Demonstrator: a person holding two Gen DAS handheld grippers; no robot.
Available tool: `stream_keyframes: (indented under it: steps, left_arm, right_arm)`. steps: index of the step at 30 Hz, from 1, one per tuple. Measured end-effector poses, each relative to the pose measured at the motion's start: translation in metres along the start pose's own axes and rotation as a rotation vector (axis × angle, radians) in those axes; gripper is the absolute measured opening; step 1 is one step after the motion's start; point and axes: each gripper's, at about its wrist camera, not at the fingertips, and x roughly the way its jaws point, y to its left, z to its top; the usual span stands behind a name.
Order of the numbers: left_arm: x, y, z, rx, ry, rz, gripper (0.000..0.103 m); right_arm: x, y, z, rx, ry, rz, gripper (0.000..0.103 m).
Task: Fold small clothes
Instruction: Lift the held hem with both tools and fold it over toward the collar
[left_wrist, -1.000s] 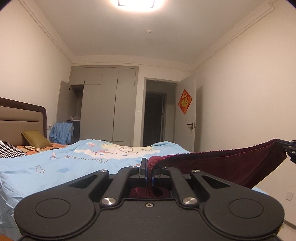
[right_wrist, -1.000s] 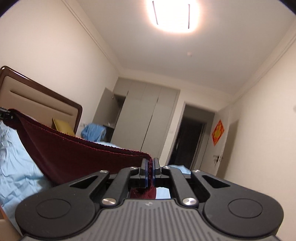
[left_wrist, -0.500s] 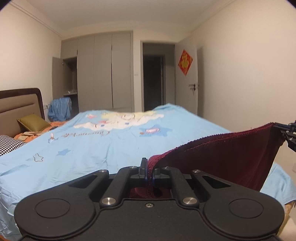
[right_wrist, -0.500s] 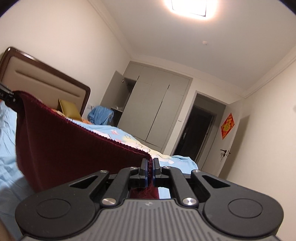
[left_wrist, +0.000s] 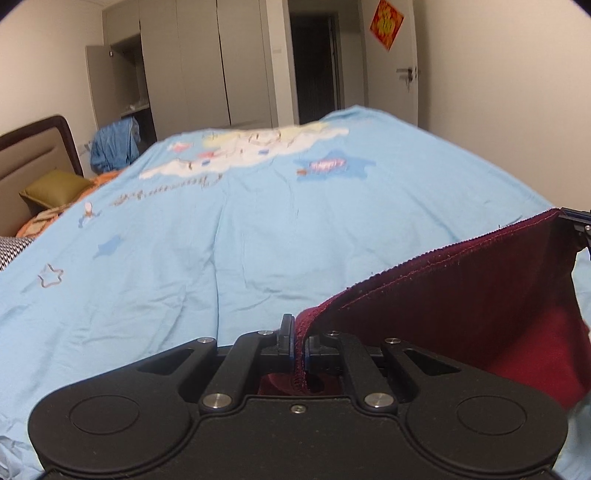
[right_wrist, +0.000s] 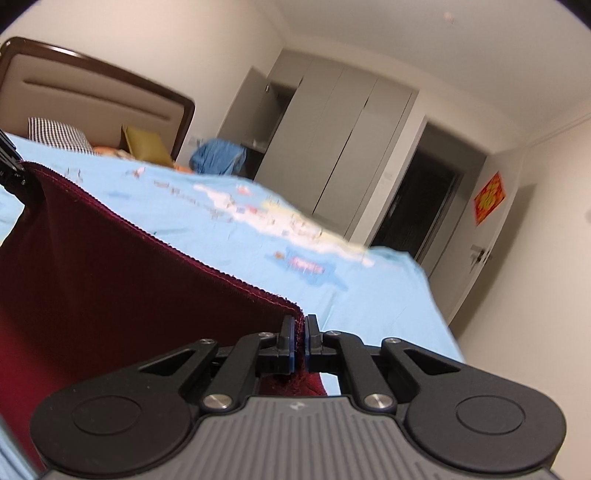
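A dark red garment (left_wrist: 454, 314) hangs stretched between my two grippers above a light blue bed cover (left_wrist: 258, 236). My left gripper (left_wrist: 300, 338) is shut on one corner of its stitched top edge. The other corner is pinched by my right gripper (right_wrist: 300, 334), also shut, with the dark red garment (right_wrist: 122, 288) spreading away to the left of that view. The right gripper's tip (left_wrist: 576, 218) shows at the right edge of the left wrist view; the left gripper's tip (right_wrist: 11, 173) shows at the left edge of the right wrist view. The garment's lower part droops out of sight.
The bed cover (right_wrist: 229, 229) has a cartoon cloud print. At the bed's head are a brown headboard (right_wrist: 92, 88), a checked pillow (right_wrist: 55, 134) and an olive cushion (left_wrist: 51, 186). Grey wardrobes (left_wrist: 207, 62), a dark doorway (left_wrist: 314, 62) and a blue bundle (left_wrist: 114, 142) stand beyond.
Both grippers have tipped downward and travelled over the bed with the red garment still stretched between them; the ceiling has dropped out of the left view and the bed cover fills more of both.
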Motion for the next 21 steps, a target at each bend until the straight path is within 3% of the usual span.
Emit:
stream_keyframes:
  steps: [8,21]
  left_arm:
    - [0.056,0.004,-0.008,-0.052,0.082,-0.003,0.004]
    - [0.108,0.005,-0.009,-0.136,0.156,0.014,0.005]
  right_arm:
    - [0.065,0.008,-0.031,0.047,0.123,0.026,0.005]
    - [0.108,0.009,-0.048,0.077,0.177,0.026,0.006]
